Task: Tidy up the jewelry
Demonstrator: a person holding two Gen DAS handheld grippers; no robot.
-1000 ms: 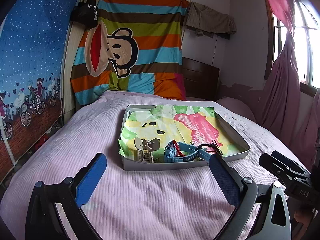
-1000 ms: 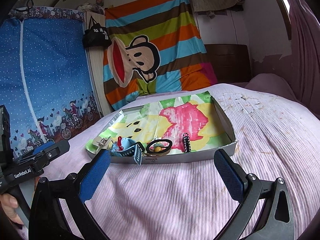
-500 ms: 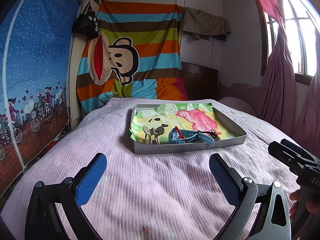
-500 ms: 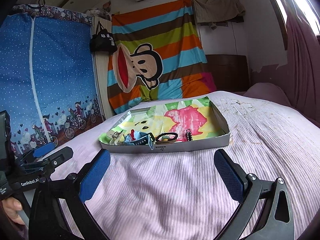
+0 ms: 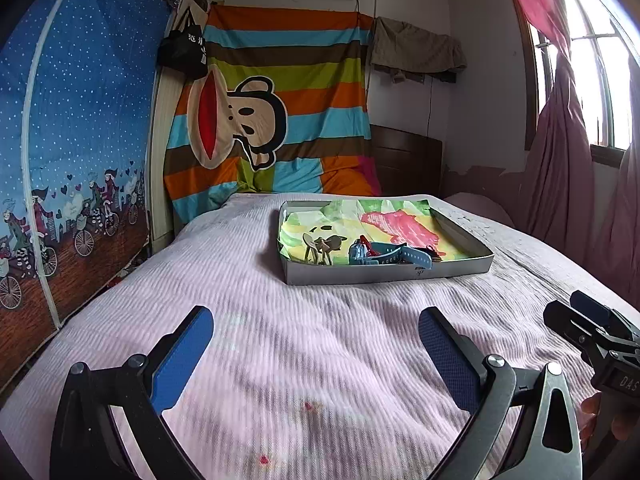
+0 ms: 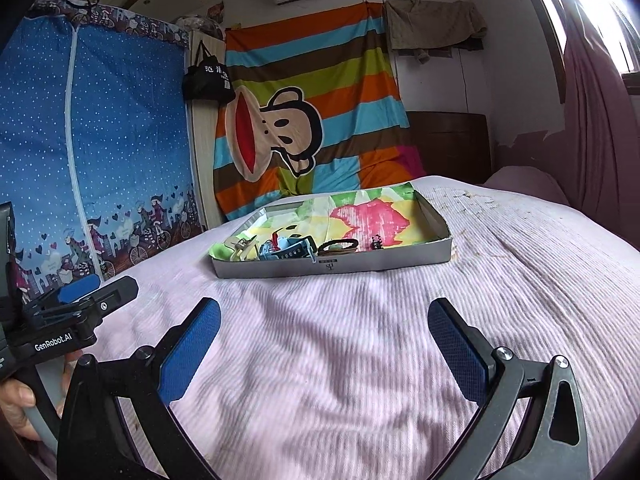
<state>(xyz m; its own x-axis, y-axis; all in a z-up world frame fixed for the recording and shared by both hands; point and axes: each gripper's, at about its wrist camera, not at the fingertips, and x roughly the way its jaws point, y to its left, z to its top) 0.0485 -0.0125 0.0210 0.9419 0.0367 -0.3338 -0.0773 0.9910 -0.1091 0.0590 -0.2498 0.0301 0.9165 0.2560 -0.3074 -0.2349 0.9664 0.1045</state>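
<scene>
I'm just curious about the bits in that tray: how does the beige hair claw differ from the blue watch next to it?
The beige hair claw is pale tan and props up on its curved prongs; the blue watch lies low with its strap stretched out. The claw sits nearer the tray's left end, the watch towards the middle. Both lie along the tray's front wall, untouched by either gripper.

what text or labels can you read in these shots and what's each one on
"GenRobot.AI" in white on the body of the left tool, seen from the right wrist view.
"DAS", cut off at the frame edge, on the body of the right tool, seen from the left wrist view.
White characters on the black bag hanging on the wall: too blurred to read.
A small dark mark on the front wall of the tray: too small to read.
</scene>
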